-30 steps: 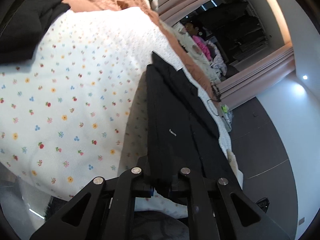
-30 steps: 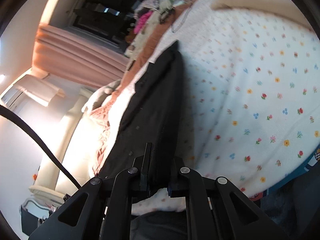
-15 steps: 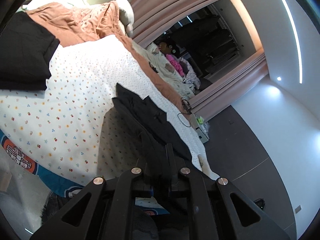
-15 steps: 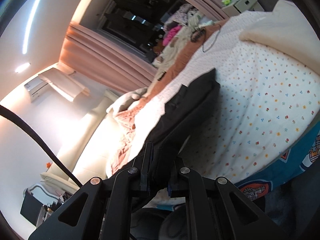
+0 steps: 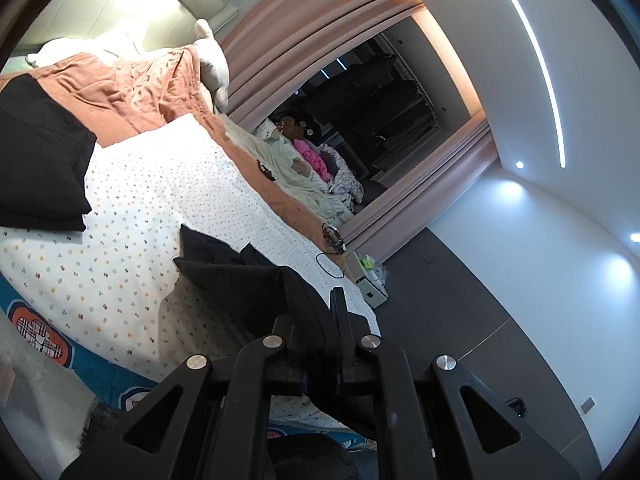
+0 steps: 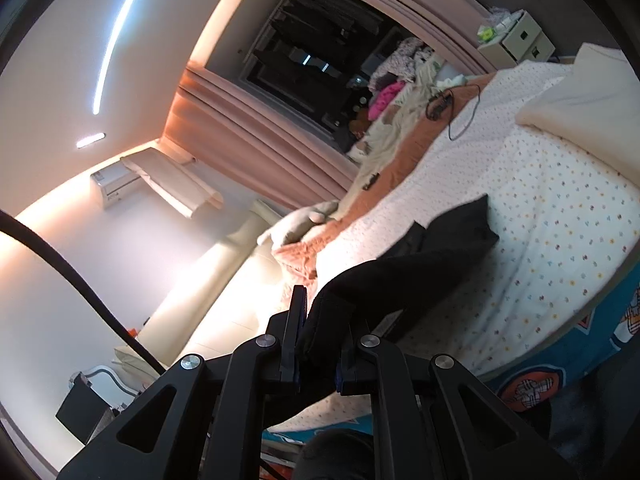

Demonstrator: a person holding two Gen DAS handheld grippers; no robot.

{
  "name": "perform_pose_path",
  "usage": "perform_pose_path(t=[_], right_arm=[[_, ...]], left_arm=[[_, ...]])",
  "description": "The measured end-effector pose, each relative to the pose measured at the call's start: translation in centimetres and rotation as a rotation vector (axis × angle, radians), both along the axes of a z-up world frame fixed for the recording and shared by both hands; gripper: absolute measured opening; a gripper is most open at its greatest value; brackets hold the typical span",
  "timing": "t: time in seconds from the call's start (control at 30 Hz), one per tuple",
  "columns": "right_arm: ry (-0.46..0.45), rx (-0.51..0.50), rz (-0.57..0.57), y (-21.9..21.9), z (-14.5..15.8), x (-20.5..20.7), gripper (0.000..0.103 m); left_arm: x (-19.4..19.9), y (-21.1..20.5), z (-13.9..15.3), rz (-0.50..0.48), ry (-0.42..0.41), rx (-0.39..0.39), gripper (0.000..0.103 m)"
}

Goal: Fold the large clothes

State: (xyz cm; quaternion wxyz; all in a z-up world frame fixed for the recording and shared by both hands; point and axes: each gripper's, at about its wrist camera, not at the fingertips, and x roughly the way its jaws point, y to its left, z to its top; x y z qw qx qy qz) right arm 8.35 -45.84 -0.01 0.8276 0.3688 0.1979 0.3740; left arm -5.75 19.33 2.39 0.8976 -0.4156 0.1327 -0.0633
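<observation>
Both your left tongs [image 5: 316, 344] and right tongs [image 6: 318, 344] are clamped on the black garment [image 5: 240, 288]: limp, sagging; grip hem corners.

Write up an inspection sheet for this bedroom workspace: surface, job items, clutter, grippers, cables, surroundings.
Surface: bed with white flower-print sheet, blue cartoon-print edge.
Job's things: black fabric garment, near end lifted, far end on the sheet.
Clutter: folded black cloth, rumpled orange blanket, cream pillow, heap of pale and pink clothes.
Grippers: left gripper and right gripper, each shut on the garment.
Cables: thin black cord looped on the sheet; thick black cable beside the right gripper.
Surroundings: pink curtains, dark window, white bedside cabinet, wall air conditioner.
</observation>
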Motion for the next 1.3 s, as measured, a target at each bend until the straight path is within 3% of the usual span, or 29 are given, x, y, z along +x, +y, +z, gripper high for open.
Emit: perform_pose_path(t=[0.2, 0.47, 0.83, 1.13, 1.3], right_arm=[[-0.035, -0.005, -0.023, 0.1, 0.6, 1.5, 0.008], [-0.049, -0.015, -0.042, 1.6, 2.5, 5.8, 0.008], [-0.033, -0.01, -0.073, 4.8, 4.5, 15.1, 0.008], [0.017, -0.014, -0.117, 8.3, 4.6, 23.1, 0.008], [0.082, 0.049, -0.166, 9.9, 2.6, 26.0, 0.008]], left_arm=[[1.1, 0.5, 1.4, 0.01, -0.041, 0.004, 0.011], [5.5, 1.6, 3.0, 0.022, -0.051, 0.023, 0.011], [15.6, 4.1, 4.6, 0.046, -0.001, 0.085, 0.011], [25.1, 6.0, 2.8, 0.051, 0.079, 0.126, 0.011], [29.4, 6.8, 0.5, 0.045, 0.123, 0.115, 0.011]])
